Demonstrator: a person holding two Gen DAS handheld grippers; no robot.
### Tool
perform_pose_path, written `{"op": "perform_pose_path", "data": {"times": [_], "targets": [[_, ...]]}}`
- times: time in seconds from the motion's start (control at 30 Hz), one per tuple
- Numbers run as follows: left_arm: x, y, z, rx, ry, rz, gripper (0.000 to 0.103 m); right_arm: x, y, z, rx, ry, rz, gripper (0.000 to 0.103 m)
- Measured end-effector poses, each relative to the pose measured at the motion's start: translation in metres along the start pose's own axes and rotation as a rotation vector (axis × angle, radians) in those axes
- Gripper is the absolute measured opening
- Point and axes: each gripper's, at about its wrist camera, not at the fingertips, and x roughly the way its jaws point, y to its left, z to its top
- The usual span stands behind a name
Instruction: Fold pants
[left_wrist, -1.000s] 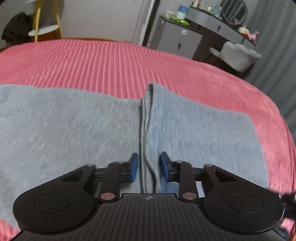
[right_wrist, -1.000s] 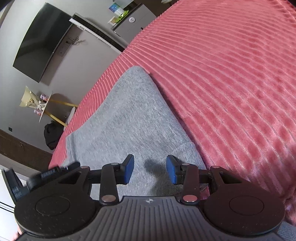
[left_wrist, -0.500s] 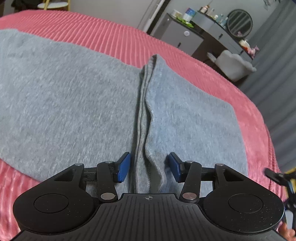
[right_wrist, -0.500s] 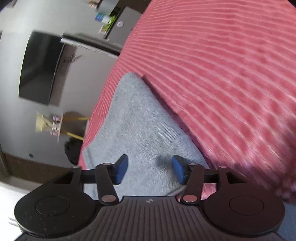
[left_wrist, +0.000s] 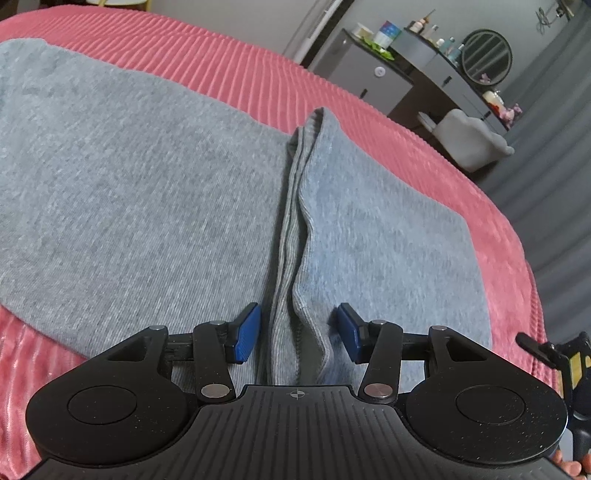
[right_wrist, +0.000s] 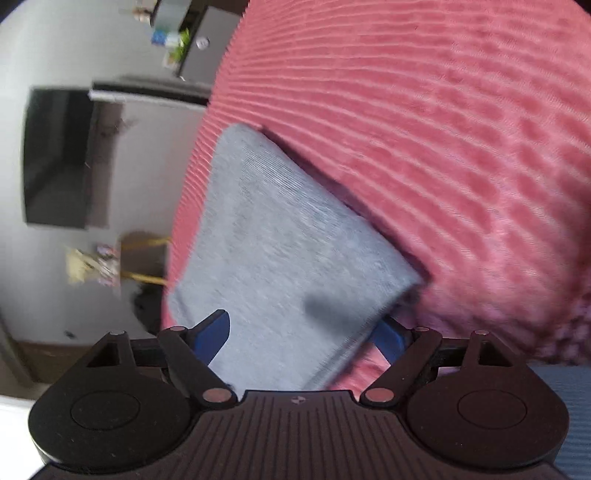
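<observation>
Pants (left_wrist: 147, 192) lie flat on the bedspread (left_wrist: 229, 66), one fold laid. Your left gripper (left_wrist: 297, 334) straddles the cuff edge, jaws apart; right gripper (right_wrist: 306, 339) has just spread wide. More folds remain.

Matt grey knit pants (left_wrist: 155, 192), ribbed plush bedspread (left_wrist: 236, 70)

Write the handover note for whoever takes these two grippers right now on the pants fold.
Left gripper: open, its jaws have just widened; the raised hem edge of the folded-over layer lies between the pads, not pinched.
Right gripper: open wide, jaws just been opening, with the pants' edge between them, not gripped.
Grey pants: flat on the pink bedspread, one part already folded over.
Done: one fold, fabric released.
Left: probably regrip and make the next fold.
</observation>
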Motion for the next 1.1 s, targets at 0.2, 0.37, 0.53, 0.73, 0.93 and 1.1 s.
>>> {"op": "perform_pose_path", "data": {"times": [0.2, 0.37, 0.53, 0.73, 0.93, 1.1], "targets": [[0.002, -0.003, 0.0, 0.026, -0.001, 0.01, 0.053, -0.013, -0.018, -0.001, 0.117, -0.178, -0.003, 0.079], [0.001, -0.006, -0.001, 0.048, -0.004, 0.02, 0.053, -0.021, -0.027, -0.004, 0.148, -0.225, -0.021, 0.069], [0.001, -0.006, -0.001, 0.05, -0.004, 0.024, 0.053, -0.023, -0.031, -0.003, 0.155, -0.223, -0.036, 0.062], [0.0, -0.007, -0.002, 0.065, -0.008, 0.038, 0.055, -0.027, -0.041, -0.003, 0.187, -0.207, -0.021, 0.057], [-0.007, -0.005, 0.0, 0.055, -0.014, 0.069, 0.056, -0.04, -0.04, -0.005, 0.188, -0.19, -0.024, 0.056], [-0.03, -0.012, -0.002, 0.099, -0.144, 0.129, 0.054, -0.066, -0.024, -0.007, 0.1, -0.245, -0.127, 0.069]]}}
